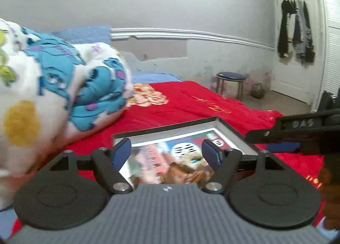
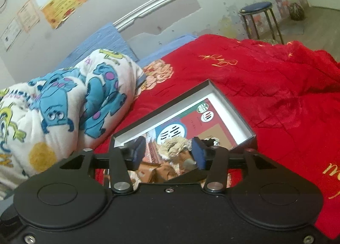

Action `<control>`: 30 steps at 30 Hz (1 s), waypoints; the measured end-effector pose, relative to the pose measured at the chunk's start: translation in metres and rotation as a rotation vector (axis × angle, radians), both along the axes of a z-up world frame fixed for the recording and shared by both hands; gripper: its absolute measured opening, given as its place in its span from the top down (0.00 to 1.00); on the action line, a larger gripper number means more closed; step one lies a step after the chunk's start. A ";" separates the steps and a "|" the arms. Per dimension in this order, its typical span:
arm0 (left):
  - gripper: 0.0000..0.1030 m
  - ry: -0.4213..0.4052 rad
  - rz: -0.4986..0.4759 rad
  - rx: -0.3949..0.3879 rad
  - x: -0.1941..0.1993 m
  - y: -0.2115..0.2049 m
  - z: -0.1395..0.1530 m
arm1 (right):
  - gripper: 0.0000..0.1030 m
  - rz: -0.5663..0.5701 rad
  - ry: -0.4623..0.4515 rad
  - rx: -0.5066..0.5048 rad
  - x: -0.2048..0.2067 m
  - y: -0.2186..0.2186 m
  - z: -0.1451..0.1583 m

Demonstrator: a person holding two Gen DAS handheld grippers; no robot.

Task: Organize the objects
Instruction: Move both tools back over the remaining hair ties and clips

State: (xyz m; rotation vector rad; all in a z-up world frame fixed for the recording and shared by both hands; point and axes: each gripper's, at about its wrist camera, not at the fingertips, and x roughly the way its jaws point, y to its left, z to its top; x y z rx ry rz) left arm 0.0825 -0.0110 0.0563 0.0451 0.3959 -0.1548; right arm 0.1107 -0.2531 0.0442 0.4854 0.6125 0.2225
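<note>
An open black box with white inner walls lies on the red bedspread; it also shows in the right wrist view. Inside lies a colourful printed card and a crumpled tan paper wad. My left gripper is open and empty, hovering over the near end of the box. My right gripper is open, its pads either side of the paper wad, not clamped. The right gripper's arm enters the left wrist view from the right.
A bundled white blanket with blue monster print lies left of the box. A blue-topped stool and a ball stand on the floor beyond the bed. Clothes hang on a door.
</note>
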 end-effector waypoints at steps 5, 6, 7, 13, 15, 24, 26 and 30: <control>0.18 0.033 0.006 -0.024 -0.023 0.021 -0.002 | 0.19 0.017 -0.002 -0.048 -0.023 0.007 0.003; 0.17 0.038 0.001 -0.028 -0.026 0.023 -0.003 | 0.19 0.020 -0.004 -0.065 -0.030 0.007 0.003; 0.16 0.043 -0.001 -0.027 -0.027 0.023 -0.003 | 0.19 0.026 -0.006 -0.083 -0.035 0.008 0.003; 0.15 0.104 -0.023 -0.045 -0.026 0.023 -0.011 | 0.00 0.016 -0.094 -0.183 -0.070 0.007 0.012; 0.15 0.143 -0.028 -0.079 -0.023 0.022 -0.015 | 0.00 0.013 -0.130 -0.182 -0.079 0.004 0.013; 0.14 0.286 0.043 -0.144 -0.009 0.022 -0.039 | 0.00 -0.075 -0.193 -0.192 -0.081 -0.004 -0.001; 0.14 0.279 0.058 -0.102 -0.008 0.018 -0.042 | 0.00 -0.092 -0.165 -0.228 -0.077 0.000 -0.008; 0.14 0.266 0.055 -0.040 -0.010 0.014 -0.045 | 0.00 -0.101 -0.146 -0.239 -0.074 0.004 -0.014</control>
